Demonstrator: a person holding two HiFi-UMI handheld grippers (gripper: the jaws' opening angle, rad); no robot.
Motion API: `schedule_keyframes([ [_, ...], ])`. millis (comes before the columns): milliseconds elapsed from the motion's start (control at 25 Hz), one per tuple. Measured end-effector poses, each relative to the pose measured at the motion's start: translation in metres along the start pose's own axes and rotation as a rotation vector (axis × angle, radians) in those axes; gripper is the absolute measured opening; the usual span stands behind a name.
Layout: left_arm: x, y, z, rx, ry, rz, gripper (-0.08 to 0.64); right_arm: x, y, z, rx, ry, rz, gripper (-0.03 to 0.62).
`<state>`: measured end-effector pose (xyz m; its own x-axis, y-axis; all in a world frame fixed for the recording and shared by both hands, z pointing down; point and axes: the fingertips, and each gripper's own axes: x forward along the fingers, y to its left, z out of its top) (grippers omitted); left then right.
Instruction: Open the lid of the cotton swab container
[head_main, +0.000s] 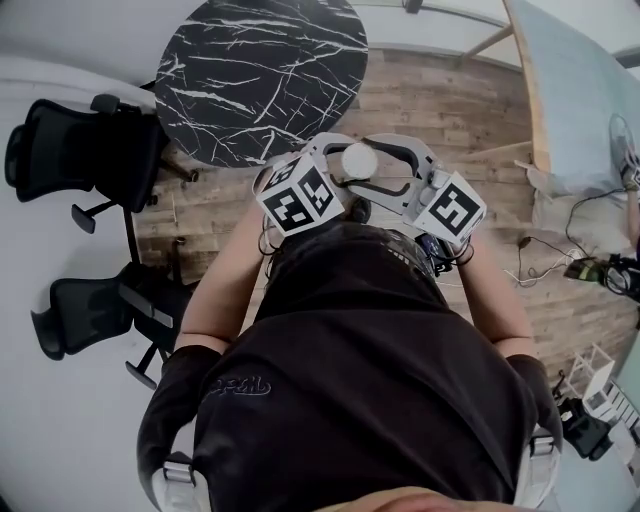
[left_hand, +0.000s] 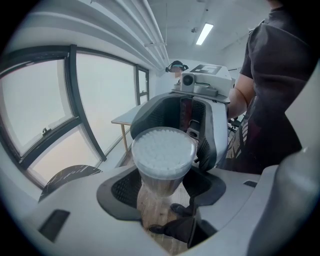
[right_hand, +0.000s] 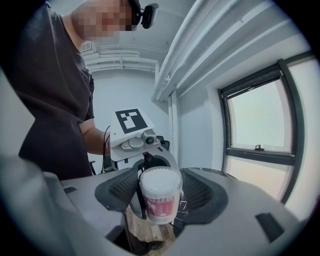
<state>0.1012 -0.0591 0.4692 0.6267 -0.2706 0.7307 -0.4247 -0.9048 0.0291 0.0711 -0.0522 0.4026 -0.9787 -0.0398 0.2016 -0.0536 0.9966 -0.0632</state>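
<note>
Held in the air, clear of the worktop (head_main: 260, 70): container (left_hand: 164, 155), roughly upright, lid (head_main: 358, 160) on top. The body is clamped low down by the left gripper (left_hand: 162, 189), one finger on each side. Opposite the container, the right gripper (right_hand: 161, 197) faces it with fingers wide. The container sits in that gap and no pad looks to be touching it. Lid looks shut, can't confirm. The right is the free hand, so my read is it should go for the lid rim.
</note>
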Motion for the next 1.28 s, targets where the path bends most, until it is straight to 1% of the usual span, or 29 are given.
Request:
schedule_keyframes([
  [160,-0.006,-0.010,0.002,0.007,-0.006,0.000,0.267,-0.001,0.009,0.001,-0.023,0.008,-0.008,0.273],
  [400,-0.013,-0.020,-0.003,0.004,-0.007,0.007,0.267,0.001,0.021,0.004,-0.033,-0.009,-0.006,0.270],
  [840,-0.021,-0.025,-0.008,-0.003,-0.014,0.016,0.262,0.006,0.030,0.005,0.012,0.014,0.027,0.261],
  [1280,-0.023,-0.024,-0.007,0.000,-0.020,0.010,0.262,0.008,0.029,0.007,0.019,0.033,0.037,0.259],
])
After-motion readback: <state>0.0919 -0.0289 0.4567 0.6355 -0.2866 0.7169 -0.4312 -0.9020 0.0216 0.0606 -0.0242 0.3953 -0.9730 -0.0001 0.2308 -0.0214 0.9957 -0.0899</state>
